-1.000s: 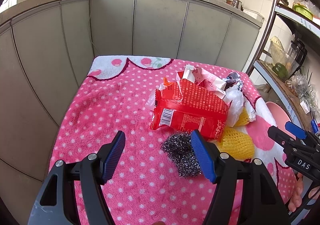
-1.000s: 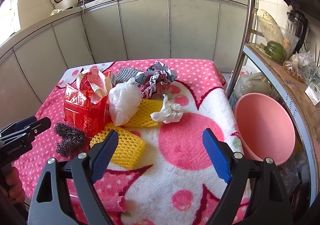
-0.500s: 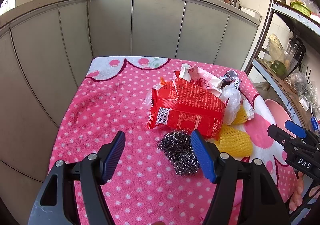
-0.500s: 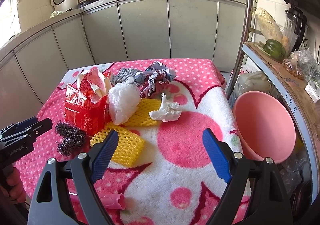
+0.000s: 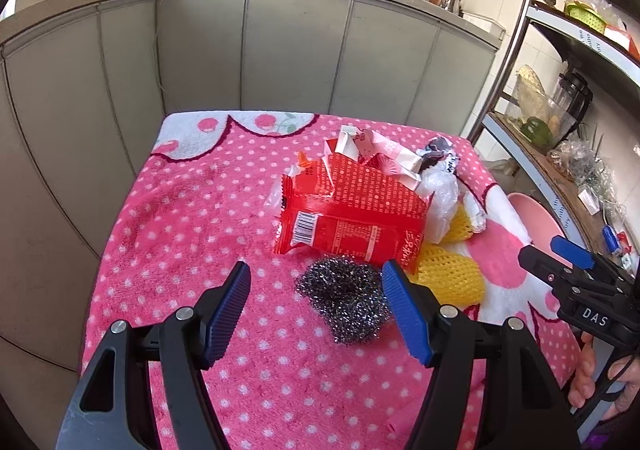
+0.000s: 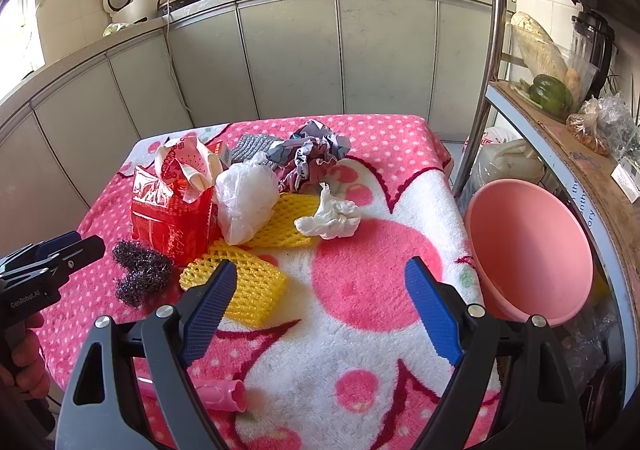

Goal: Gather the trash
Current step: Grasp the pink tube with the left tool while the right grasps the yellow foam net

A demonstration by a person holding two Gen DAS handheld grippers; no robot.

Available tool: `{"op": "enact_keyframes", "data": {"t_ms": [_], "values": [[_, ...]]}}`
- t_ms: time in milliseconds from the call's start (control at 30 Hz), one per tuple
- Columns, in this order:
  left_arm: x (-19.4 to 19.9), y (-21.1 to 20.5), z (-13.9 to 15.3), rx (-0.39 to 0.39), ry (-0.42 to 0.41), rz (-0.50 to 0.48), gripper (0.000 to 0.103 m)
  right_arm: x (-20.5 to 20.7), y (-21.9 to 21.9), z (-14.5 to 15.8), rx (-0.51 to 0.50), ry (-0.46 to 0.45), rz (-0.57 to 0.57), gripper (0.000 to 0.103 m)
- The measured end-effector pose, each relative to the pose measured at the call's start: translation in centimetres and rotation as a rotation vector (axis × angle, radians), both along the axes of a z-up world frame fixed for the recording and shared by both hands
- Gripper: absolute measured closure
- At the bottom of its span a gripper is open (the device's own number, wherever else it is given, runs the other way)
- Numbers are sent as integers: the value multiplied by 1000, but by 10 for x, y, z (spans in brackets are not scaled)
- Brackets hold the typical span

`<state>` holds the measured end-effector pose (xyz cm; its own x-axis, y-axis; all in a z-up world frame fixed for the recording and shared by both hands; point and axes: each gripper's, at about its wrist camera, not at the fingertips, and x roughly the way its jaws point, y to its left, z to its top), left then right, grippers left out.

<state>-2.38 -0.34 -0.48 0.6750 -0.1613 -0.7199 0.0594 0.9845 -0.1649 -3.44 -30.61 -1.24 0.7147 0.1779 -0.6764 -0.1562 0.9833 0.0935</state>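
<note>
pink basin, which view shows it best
The right wrist view: the pink basin shows whole, tilted open beside the table. In the left wrist view only a sliver of its rim shows at the table's right edge.

A fluffy pink blanket (image 6: 360, 350) covers the tabletop. The scrubber (image 5: 344, 298) is rough wire wool, the red wrapper (image 5: 352, 218) glossy plastic film. The yellow netting (image 6: 240, 286) is foam mesh, the basin (image 6: 528, 250) smooth matt plastic.

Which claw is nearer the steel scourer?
Left. The left claw is open, with the scourer just ahead between its fingers, against the right one. The right claw is open over the blanket, with the scourer off to its left.
</note>
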Motion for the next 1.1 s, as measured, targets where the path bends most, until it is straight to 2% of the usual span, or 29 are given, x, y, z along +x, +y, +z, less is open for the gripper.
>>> {"op": "enact_keyframes", "data": {"t_ms": [67, 333, 400, 533, 633, 733, 967, 1033, 1100], "values": [[-2, -1, 0, -25, 10, -63, 36, -2, -3, 0, -4, 1, 9, 17], [-27, -30, -2, -38, 35, -371, 37, -9, -20, -5, 7, 34, 23, 17], [-32, -36, -5, -52, 56, -445, 39, -11, -23, -7, 9, 42, 29, 21], [-40, -50, -11, -29, 84, -544, 46, -15, -25, -10, 31, 60, 63, 24], [-43, -60, -18, -7, 109, -596, 49, -17, -24, -11, 51, 70, 96, 28], [-42, -70, -28, 33, 136, -639, 57, -17, -21, -14, 74, 89, 141, 34], [-43, -85, -45, 134, 160, -699, 63, -12, -3, -15, 78, 116, 276, 34], [-42, -86, -48, 154, 161, -693, 69, -8, 3, -15, 67, 117, 299, 34], [-40, -83, -49, 140, 164, -689, 75, -3, 11, -17, 61, 127, 324, 34]]}}
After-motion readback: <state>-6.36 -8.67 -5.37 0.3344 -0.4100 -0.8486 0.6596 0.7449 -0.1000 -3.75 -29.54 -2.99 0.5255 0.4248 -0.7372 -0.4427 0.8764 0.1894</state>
